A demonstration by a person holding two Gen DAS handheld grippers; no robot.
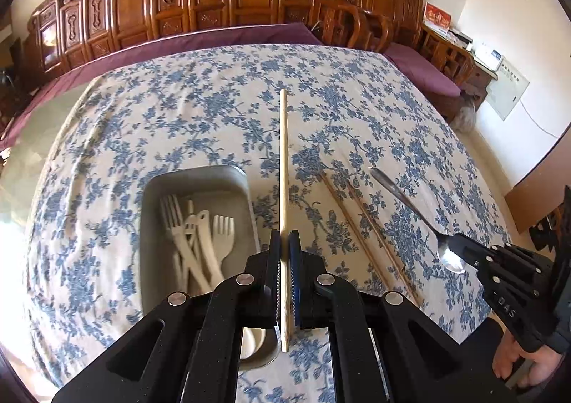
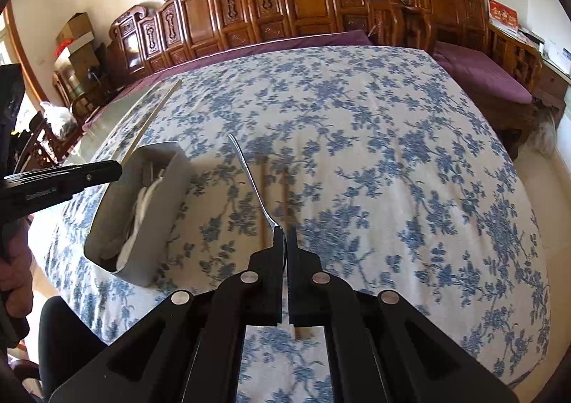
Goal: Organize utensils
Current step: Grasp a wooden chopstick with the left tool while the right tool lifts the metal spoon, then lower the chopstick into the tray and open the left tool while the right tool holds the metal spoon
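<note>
Left wrist view: left tongs (image 1: 284, 242) are clamped on a single pale chopstick (image 1: 283, 167), which runs straight out ahead of the fingers and sits lifted off the floral cloth (image 1: 178, 110) covering the surface. Grey tray (image 1: 200, 178) lies just left of the tongs, holding several white plastic forks (image 1: 200, 242), a bit blurred. Two brown chopsticks (image 1: 360, 224) lie side by side on the cloth just right of the tongs, angled toward the near edge. Right tongs (image 1: 460, 253) show at the right edge, gripping a metal spoon (image 1: 403, 196) by the bowl end, handle pointing away toward the far edge; a hand (image 1: 524, 360) holds the grip below.

Right wrist view: right tongs (image 2: 285, 235) are closed on the spoon (image 2: 249, 174), handle sticking up and out ahead, clear of the cloth (image 2: 392, 153). Tray (image 2: 157, 224) sits to the left, near the surface's left edge, white utensils inside. Left tongs (image 2: 119, 167) come in from the left above the tray, with the pale chopstick (image 2: 157, 114) projecting past its far end.
</note>
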